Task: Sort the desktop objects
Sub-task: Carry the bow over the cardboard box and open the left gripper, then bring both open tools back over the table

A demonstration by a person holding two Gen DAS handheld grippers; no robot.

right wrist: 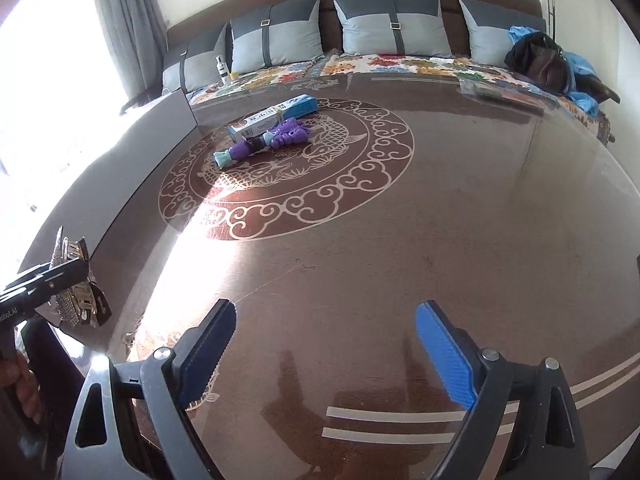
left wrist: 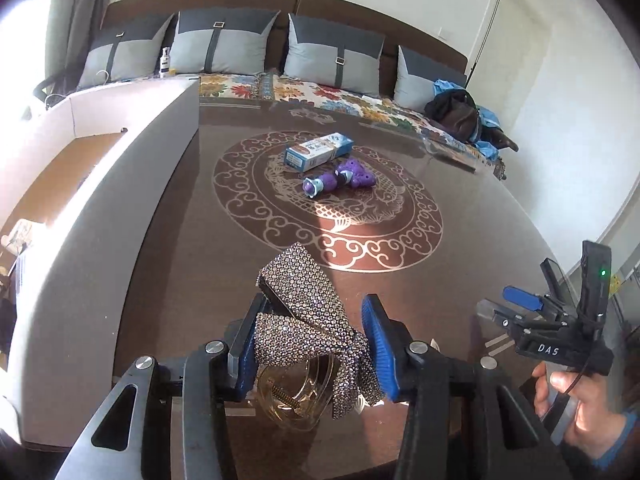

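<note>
The left gripper (left wrist: 316,350) pinches a light, floppy rhinestone bow hair clip (left wrist: 308,312) above the table's (right wrist: 440,240) near edge, best held by its stiff clasp, while the right gripper (right wrist: 326,350) hangs open.

Our black left gripper with blue pads (left wrist: 312,344) has jaws clamped, pointing downward; our right gripper (right wrist: 324,344) holds jaws wide apart, nothing between.

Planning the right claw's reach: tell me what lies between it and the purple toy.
Right wrist view: only bare patterned tabletop lies between the open right claw and the purple toy.
</note>
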